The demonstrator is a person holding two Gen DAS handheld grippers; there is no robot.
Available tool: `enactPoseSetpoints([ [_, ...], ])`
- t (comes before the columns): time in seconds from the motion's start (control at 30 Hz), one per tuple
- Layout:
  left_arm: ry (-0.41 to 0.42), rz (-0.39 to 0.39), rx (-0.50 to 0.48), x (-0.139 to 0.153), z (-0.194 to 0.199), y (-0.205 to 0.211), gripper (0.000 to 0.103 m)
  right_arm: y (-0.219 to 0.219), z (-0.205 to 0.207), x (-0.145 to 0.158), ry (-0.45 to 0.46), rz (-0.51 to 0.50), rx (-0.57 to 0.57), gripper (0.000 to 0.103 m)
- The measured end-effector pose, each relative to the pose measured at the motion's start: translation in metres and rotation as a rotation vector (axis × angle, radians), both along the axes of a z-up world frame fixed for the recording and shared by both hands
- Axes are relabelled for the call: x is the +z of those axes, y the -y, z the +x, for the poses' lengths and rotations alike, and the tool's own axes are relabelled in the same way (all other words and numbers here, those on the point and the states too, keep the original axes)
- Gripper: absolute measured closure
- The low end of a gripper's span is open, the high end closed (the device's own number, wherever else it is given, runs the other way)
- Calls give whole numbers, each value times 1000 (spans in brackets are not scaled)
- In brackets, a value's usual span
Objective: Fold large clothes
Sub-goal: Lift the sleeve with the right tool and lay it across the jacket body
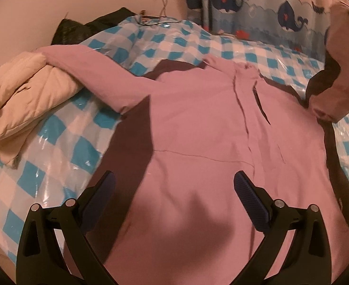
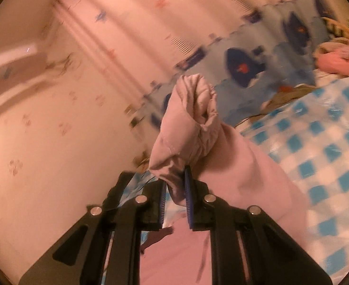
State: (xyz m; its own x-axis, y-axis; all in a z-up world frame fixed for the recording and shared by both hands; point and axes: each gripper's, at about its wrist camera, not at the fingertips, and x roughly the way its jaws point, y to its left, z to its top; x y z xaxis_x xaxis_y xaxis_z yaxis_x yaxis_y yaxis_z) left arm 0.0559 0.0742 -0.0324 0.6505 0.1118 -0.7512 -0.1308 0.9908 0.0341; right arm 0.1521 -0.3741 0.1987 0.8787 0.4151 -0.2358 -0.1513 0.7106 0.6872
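Observation:
A large pink jacket (image 1: 198, 123) lies spread front-up on the blue-checked bed cover (image 1: 55, 147). Its left sleeve (image 1: 84, 71) stretches out to the left over a beige quilt. My left gripper (image 1: 174, 182) is open and empty, hovering over the jacket's lower body. My right gripper (image 2: 175, 185) is shut on the jacket's right sleeve cuff (image 2: 188, 123) and holds it lifted above the bed. That raised sleeve also shows at the right edge of the left wrist view (image 1: 338, 66).
A folded beige quilt (image 1: 20, 95) lies at the bed's left. A dark bag (image 1: 79, 28) sits by the wall. A whale-print curtain (image 1: 257, 7) hangs behind the bed. A heap of clothes (image 2: 340, 59) lies at the far right.

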Motion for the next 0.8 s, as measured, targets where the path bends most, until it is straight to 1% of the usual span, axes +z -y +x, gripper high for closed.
enactPoseSetpoints([
  [0.13,14,-19,21,6,-7,-20,7,-51,18,-3,-8,-33,67,88],
  [0.27,18,-34,41,9,-13,-38,7,-103,26,-4,-15,-50,123,88],
  [0.4,13,-49,60,9,-18,-53,7,-165,36,-16,-37,-62,185,88],
  [0.5,14,-58,67,10,-21,-60,7,-201,42,-36,-65,-62,224,88],
  [0.67,15,-68,74,11,-24,-68,7,-256,50,-76,-122,-72,277,88],
  [0.8,8,-76,82,9,-25,-75,7,-292,56,-114,-180,-119,309,88],
])
